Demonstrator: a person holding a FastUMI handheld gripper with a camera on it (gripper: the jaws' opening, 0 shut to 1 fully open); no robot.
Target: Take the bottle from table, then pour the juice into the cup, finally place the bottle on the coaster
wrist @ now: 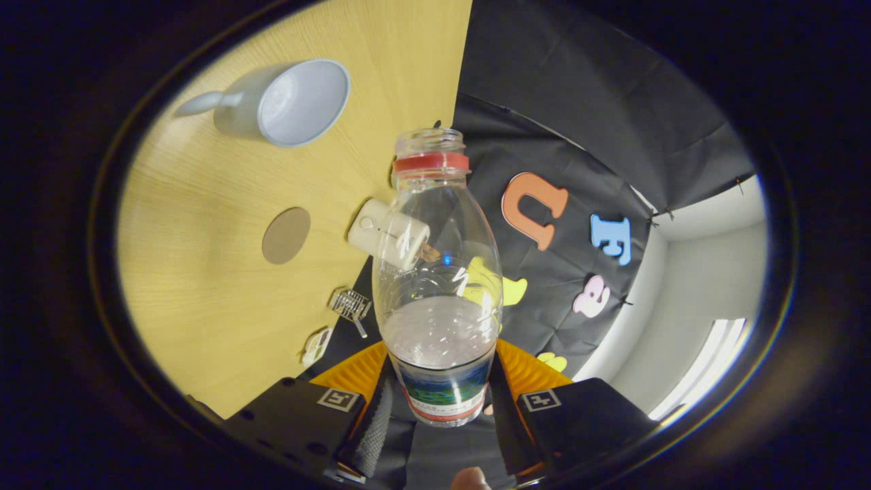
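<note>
A: Start with the biggest thing. What worries you about the tabletop (204, 286)?

B: It is a wide bare wooden surface, and the camera sees it rolled well over to one side, so I judge the whole claw (440, 408) is tipped. Anything spilled would spread across that wood.

A: And the bottle (439, 286)?

B: Held in the claw, both fingers pressing on its labelled base. Its long axis runs straight ahead along the fingers, open mouth pointing away from the camera, red ring just under the neck. No cap is on it. The clear liquid sits pooled at the base end, so none has reached the mouth.

A: So the risk?

B: The mouth is not over the cup (289, 102). That cup lies well apart, off to the left of the neck. Tilt further from here and I would expect juice on the wood instead. The grip is low on a smooth wall, too, so the bottle might pivot.

A: The coaster (286, 235)?

B: A small brown disc between cup and claw, nothing on it.
</note>
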